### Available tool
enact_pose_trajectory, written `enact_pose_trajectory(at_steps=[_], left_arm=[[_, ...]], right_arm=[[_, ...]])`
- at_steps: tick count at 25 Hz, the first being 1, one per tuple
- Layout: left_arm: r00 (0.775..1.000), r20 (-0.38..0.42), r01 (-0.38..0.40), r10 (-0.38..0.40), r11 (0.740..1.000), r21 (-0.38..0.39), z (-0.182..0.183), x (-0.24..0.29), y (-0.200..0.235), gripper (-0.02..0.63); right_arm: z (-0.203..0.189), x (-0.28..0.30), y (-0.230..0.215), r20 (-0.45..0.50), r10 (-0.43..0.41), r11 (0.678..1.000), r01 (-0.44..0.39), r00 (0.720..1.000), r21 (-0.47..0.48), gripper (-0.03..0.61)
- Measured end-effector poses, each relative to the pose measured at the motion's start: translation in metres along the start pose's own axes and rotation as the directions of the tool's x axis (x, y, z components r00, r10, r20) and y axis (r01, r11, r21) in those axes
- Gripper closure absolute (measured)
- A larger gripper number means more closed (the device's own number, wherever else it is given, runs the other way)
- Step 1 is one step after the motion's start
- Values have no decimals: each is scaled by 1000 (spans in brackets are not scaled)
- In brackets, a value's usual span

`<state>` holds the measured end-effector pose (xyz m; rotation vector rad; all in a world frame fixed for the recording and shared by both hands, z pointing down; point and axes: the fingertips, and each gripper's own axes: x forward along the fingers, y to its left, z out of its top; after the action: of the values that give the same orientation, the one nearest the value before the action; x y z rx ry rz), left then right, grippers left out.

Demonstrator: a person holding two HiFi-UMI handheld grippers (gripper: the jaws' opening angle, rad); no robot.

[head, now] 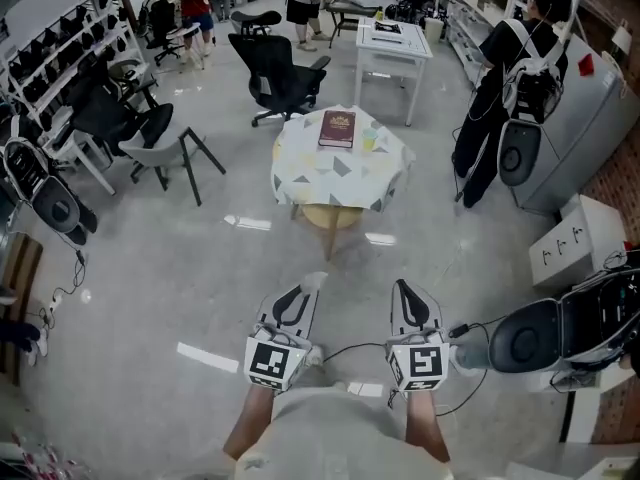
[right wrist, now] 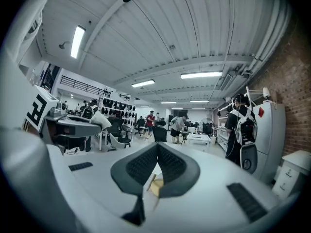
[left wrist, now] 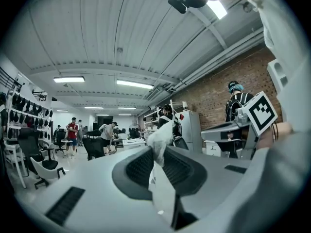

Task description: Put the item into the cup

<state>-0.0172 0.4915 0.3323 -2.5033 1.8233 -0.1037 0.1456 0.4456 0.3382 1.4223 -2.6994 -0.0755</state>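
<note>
The left claw (head: 304,293) was pinching the white item (head: 315,280), a soft, crumpled thing that stuck up past the tips. In the left claw view the two dark pads pressed on the white item (left wrist: 160,147) from both sides. It could have been paper or a small bag; the pictures did not tell which.

The right claw (head: 403,292) was pressed together with nothing in it. In the right claw view its pads met at the tips, and only the floor and the room showed past them.

Both claws pointed level and were held low in front of the person, over the bare floor. Well ahead stood a small round worktop (head: 352,176) with a patterned cloth. A dark red book (head: 337,128) lay on it. No cup showed in any view.

The step in hand looked like carrying: the item was already picked up but not yet in a cup. The next move called for finding the cup, going near it, holding the left claw over its mouth, and only then letting the pads spread. The item looked light and floppy, so it could miss the cup if dropped from too high.
</note>
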Motion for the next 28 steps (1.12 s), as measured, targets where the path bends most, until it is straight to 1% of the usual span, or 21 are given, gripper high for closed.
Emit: enact_pose_trajectory(at_steps=[8,13,18,28], left_arm=[[999,-10,35,-35,999,-1,-7,30,26,557],[998,-11,54,-54,998,-15,-13,48,48,557],[997,-8,71,-71,997,-19,-14,62,73,557],[996,9,94,-94,995,-23,-15,82,114,557]], right_arm=[[-1,35,-1,-19,-23,1000,23,1000,-16,571],[-10,61,2,-44,-37,999,37,998,-2,572],[-4,88,14,-49,-40,999,39,998,-10,572],[3,128,24,-45,-72,997,71,996,-24,571]])
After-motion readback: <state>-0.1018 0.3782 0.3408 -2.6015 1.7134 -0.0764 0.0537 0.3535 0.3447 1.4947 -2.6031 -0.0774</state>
